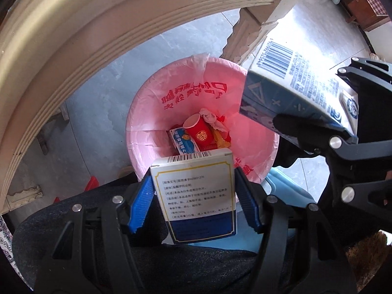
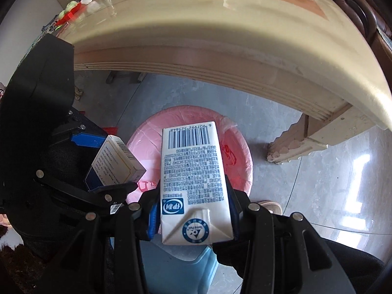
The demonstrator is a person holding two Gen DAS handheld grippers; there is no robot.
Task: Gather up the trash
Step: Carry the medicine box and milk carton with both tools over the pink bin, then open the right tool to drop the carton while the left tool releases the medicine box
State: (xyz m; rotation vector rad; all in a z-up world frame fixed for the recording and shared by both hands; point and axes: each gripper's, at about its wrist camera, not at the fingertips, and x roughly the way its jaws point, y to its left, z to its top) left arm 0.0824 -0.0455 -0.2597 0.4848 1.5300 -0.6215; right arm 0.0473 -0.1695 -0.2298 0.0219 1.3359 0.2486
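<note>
My left gripper [image 1: 193, 196] clamps a medicine box [image 1: 196, 196] over the near rim of the pink-lined bin [image 1: 152, 112]; my right gripper [image 2: 193, 210] clamps a milk carton [image 2: 193, 171] above its opening.

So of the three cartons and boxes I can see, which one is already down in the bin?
The small blue-and-white carton beside the red paper cup; the other two are held above.

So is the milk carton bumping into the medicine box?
Apart. The right wrist view shows pink bin liner between the milk carton and the medicine box.
</note>
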